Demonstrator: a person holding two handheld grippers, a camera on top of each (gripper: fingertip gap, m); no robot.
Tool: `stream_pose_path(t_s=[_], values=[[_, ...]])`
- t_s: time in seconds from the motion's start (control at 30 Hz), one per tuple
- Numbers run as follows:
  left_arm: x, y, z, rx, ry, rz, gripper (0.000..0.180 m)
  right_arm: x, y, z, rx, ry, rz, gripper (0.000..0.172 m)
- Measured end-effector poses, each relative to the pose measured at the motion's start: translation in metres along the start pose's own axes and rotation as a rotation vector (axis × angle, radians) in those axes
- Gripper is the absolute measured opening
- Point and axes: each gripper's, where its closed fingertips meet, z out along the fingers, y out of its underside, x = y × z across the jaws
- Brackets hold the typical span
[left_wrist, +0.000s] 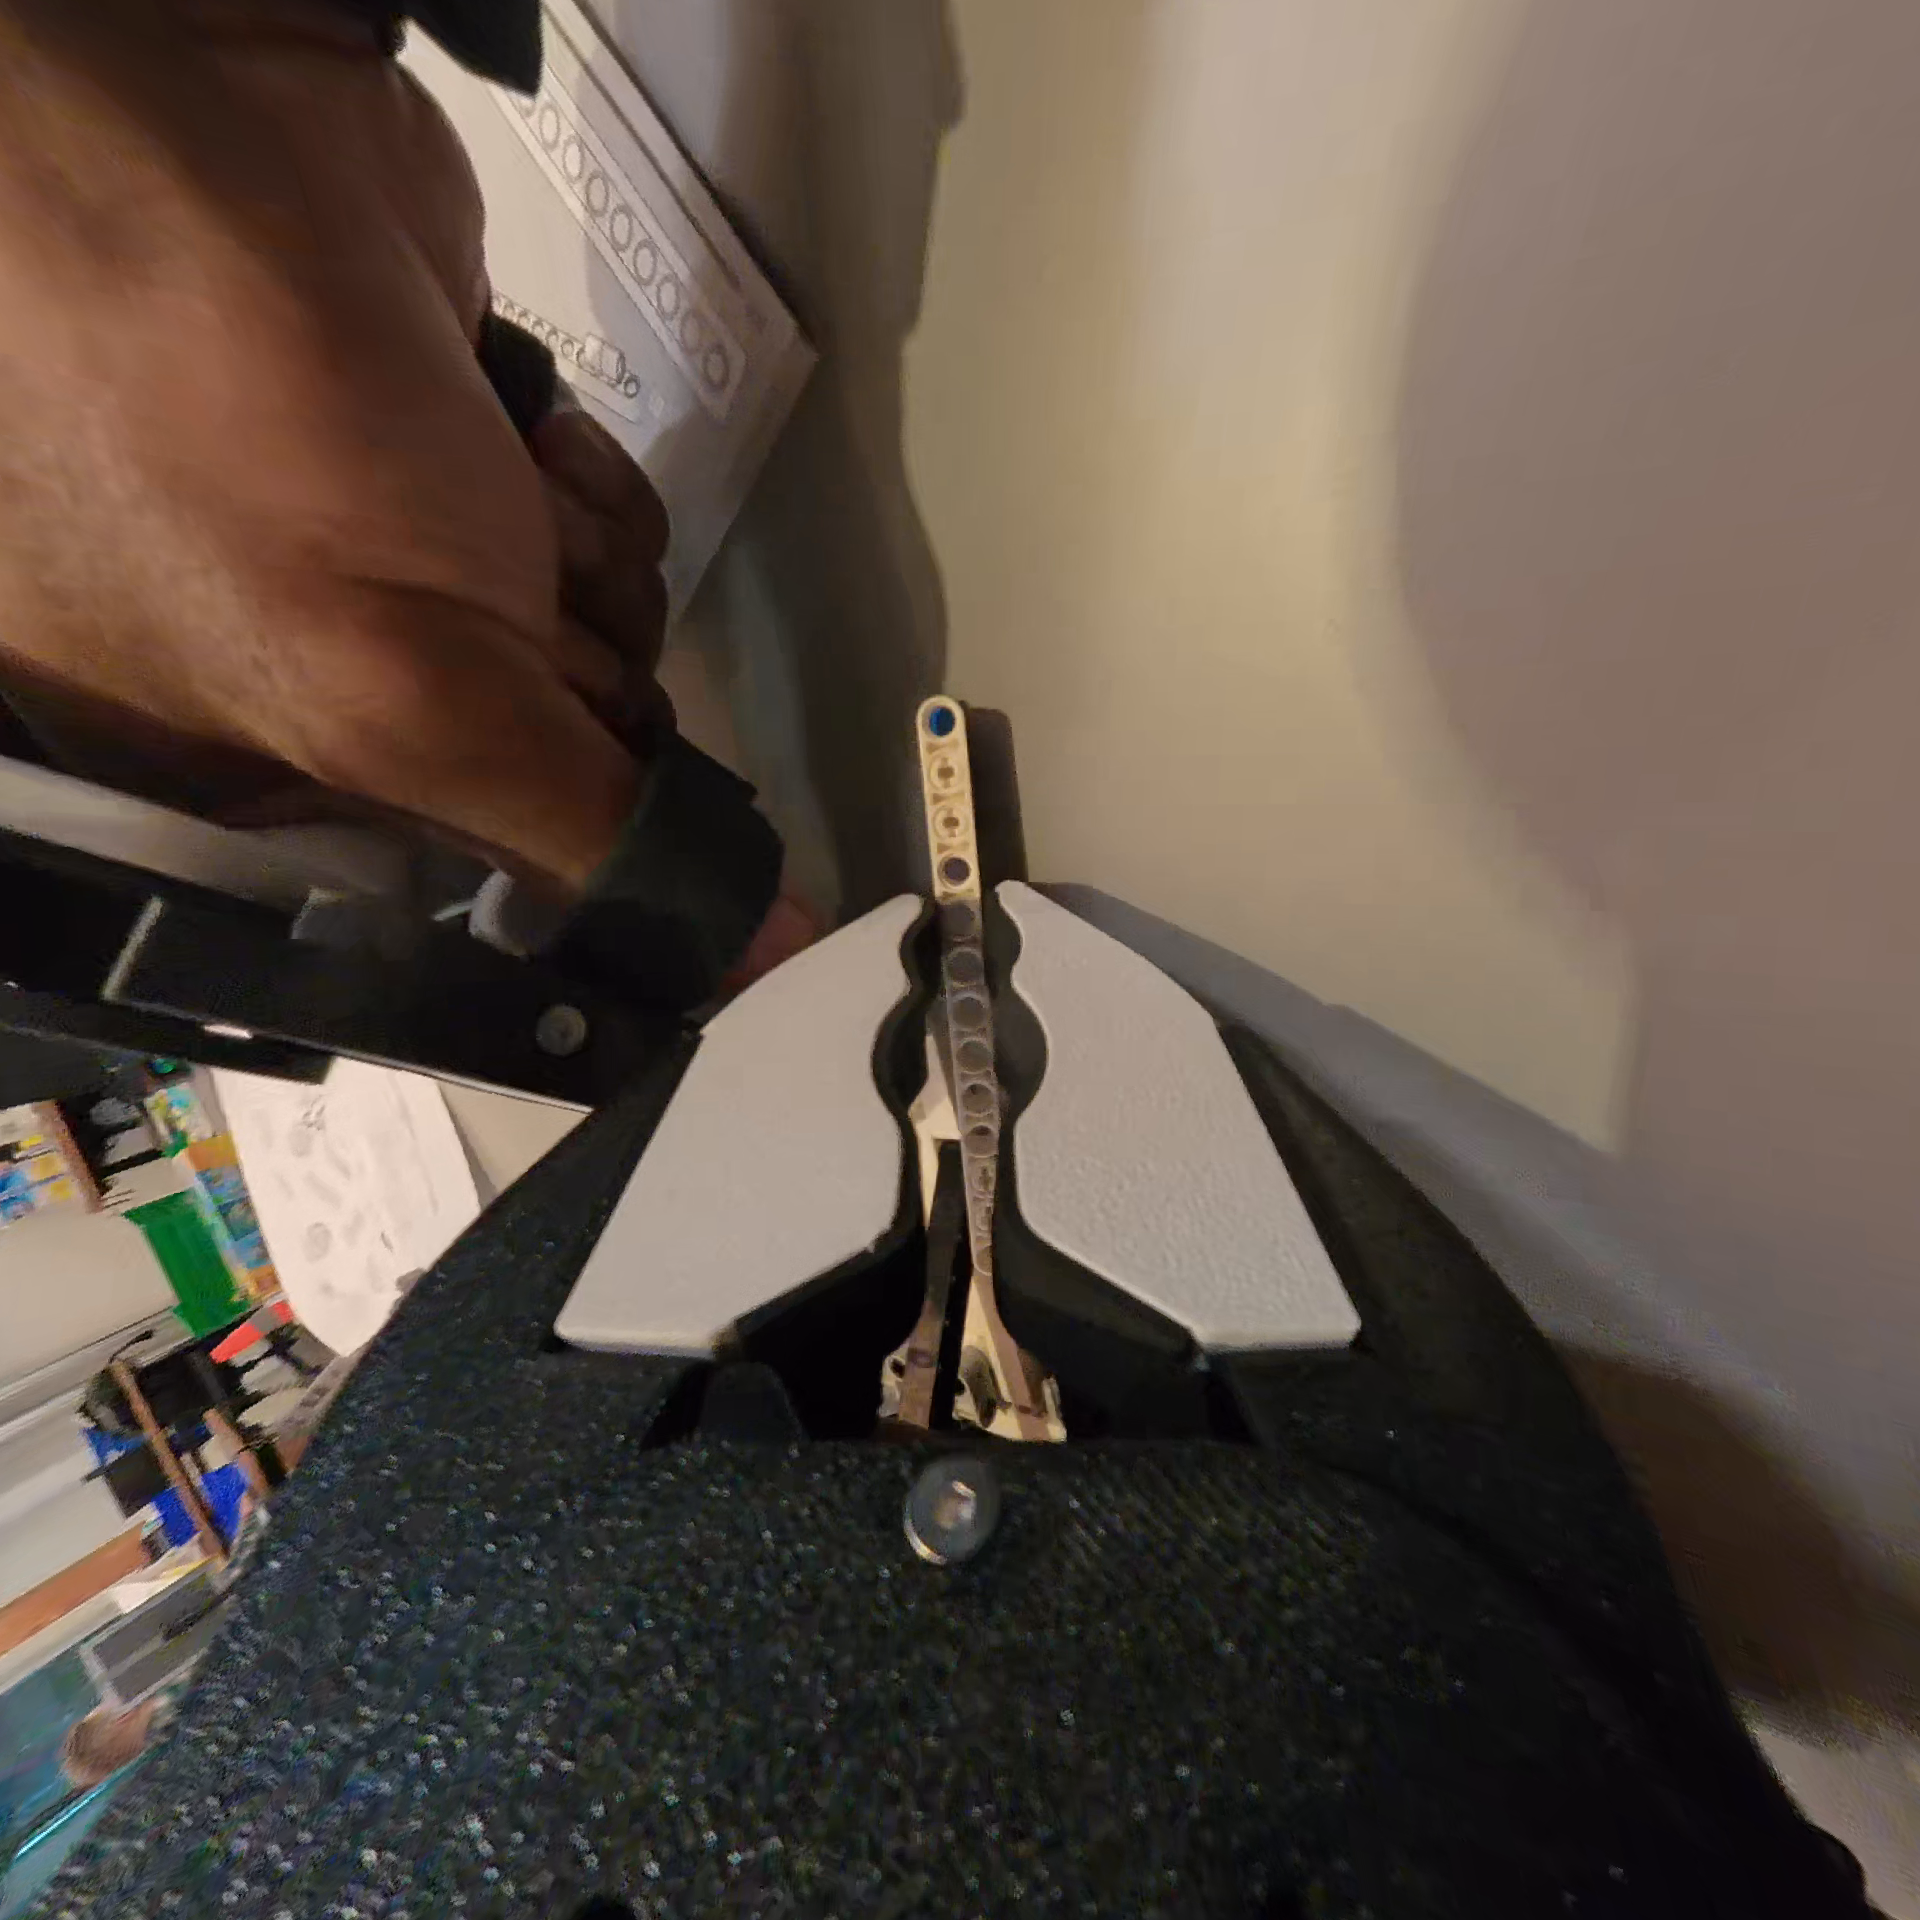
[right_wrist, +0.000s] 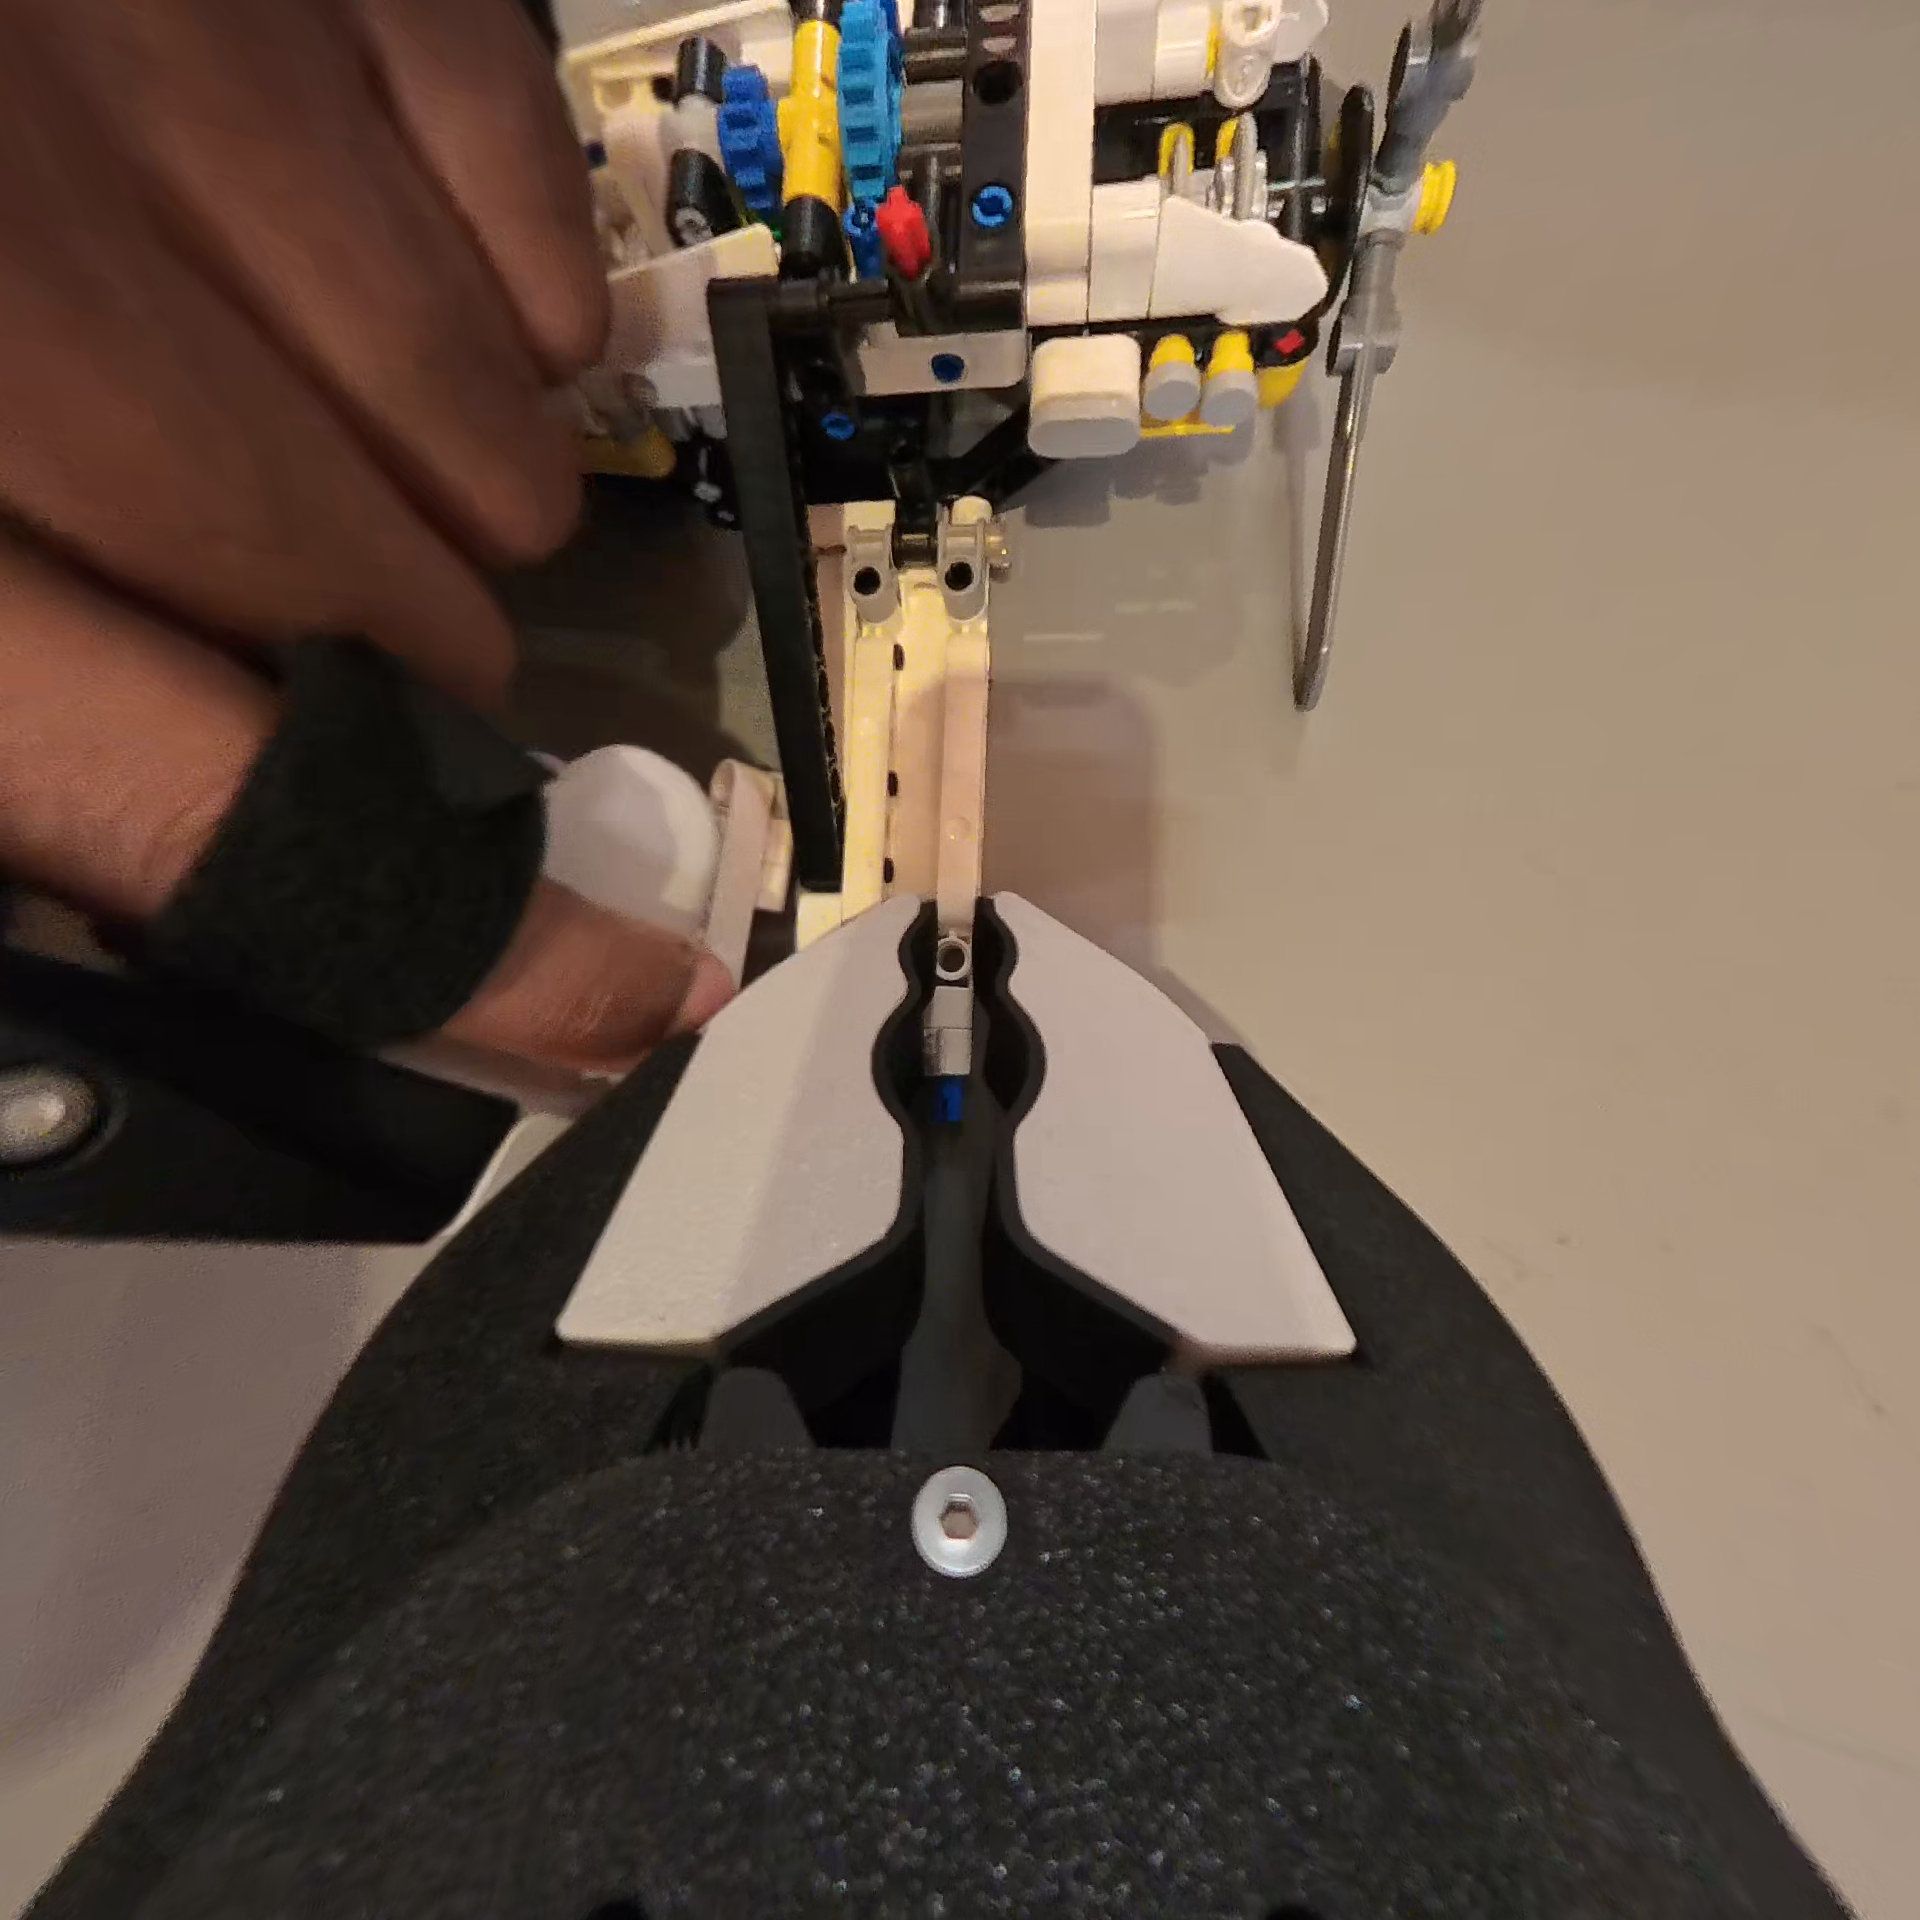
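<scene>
Here, model: white, black and coloured brick assembly, straight ahead of right gripper.
Model arm: cream beam, long axis in line with the fingers, nipped at its near end.
Left gripper: clamped on cream holed beam, pointing forward.

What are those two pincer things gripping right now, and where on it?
The left tool clamps a white holed beam along its lower length. The right tool clamps the near end of a white arm on the brick model.
</scene>
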Motion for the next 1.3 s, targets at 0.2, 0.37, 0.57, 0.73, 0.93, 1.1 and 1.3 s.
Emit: stream_pose_path(t_s=[0.2,0.37,0.57,0.73,0.93,1.1,1.3], values=[[-0.005,-0.008,-0.006,-0.029,-0.061,-0.001,0.008,-0.001,-0.001,-0.003,0.035,-0.002,0.01,0.007],[-0.008,-0.021,-0.012,-0.016,-0.122,-0.058,0.008,0.003,0.0,-0.034,0.112,0.053,0.055,0.007],[-0.008,-0.044,-0.006,-0.036,-0.236,-0.089,0.008,-0.008,0.041,-0.087,0.178,0.2,0.067,0.007],[-0.013,-0.069,0.006,-0.05,-0.345,-0.105,0.008,-0.047,0.095,-0.122,0.239,0.326,0.007,0.007],[-0.019,-0.114,0.009,0.013,-0.467,-0.042,0.008,-0.085,0.148,-0.131,0.221,0.487,-0.116,0.016],[-0.016,-0.144,0.012,0.087,-0.508,-0.016,0.008,-0.091,0.157,-0.145,0.232,0.612,-0.28,0.017],[-0.012,-0.156,0.014,0.126,-0.509,-0.007,0.008,-0.097,0.163,-0.144,0.183,0.657,-0.433,0.012]])
